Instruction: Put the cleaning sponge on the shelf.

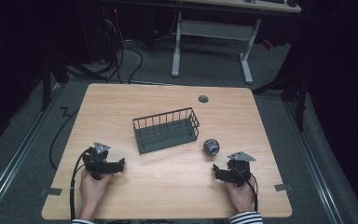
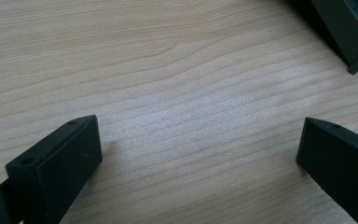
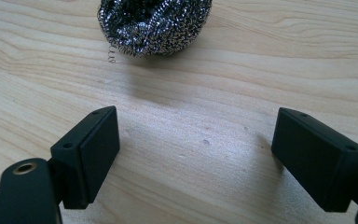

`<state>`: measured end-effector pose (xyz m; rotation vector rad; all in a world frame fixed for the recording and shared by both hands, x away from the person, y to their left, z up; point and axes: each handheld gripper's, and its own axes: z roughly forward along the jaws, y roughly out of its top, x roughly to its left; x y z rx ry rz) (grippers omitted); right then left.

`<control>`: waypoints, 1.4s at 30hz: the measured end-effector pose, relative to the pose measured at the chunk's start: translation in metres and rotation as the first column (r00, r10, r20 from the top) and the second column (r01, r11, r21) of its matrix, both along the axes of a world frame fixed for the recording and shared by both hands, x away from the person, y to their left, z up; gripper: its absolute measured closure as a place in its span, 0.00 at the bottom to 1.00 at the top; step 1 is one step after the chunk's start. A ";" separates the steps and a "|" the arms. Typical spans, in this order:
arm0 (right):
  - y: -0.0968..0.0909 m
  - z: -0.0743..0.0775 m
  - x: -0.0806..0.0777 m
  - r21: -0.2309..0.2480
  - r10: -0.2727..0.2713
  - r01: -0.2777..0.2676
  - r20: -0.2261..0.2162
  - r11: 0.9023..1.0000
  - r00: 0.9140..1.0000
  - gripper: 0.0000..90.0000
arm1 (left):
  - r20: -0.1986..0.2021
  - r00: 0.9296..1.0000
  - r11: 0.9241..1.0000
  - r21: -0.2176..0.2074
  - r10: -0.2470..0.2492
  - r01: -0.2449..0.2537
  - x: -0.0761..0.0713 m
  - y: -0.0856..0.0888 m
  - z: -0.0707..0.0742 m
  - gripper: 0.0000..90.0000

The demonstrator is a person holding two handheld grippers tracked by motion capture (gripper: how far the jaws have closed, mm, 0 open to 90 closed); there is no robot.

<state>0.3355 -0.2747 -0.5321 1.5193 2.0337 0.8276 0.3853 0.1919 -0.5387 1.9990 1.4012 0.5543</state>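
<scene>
Steel scouring ball point(image 1: 210, 146) sits on wooden bench point(image 1: 168, 186), just right of wire basket point(image 1: 166, 130), apart from it; round, no clear long axis. Dark wire basket holds nothing visible; long axis runs across bench, right end tilted slightly away. Right hand-held gripper point(image 1: 216, 171) rests on bench near ball, jaws wide, nothing between them; ball just ahead point(image 3: 154, 25). Left hand-held gripper point(image 1: 121, 163) rests near basket's left end, jaws wide, bare wood between
</scene>
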 end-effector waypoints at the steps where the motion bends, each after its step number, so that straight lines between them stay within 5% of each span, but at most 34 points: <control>1: 0.000 0.000 0.000 0.000 0.005 -0.005 0.000 1.000 1.000 0.17 | 0.000 1.000 1.000 0.000 0.008 -0.008 0.000 -0.001 0.000 0.00; 25: 0.001 0.000 -0.001 -0.003 0.008 -0.008 0.011 1.000 1.000 0.21 | 0.026 0.999 0.999 -0.009 -0.040 0.040 -0.002 0.001 0.001 0.14; 35: 0.002 0.000 -0.002 -0.002 0.008 -0.008 0.011 1.000 1.000 0.22 | 0.048 0.997 0.997 -0.047 -0.063 0.066 -0.008 0.005 0.010 0.21; 42: 0.002 0.000 -0.002 -0.002 0.008 -0.008 0.011 1.000 1.000 0.22 | 0.085 0.992 0.986 -0.129 -0.096 0.107 -0.012 0.010 0.037 0.25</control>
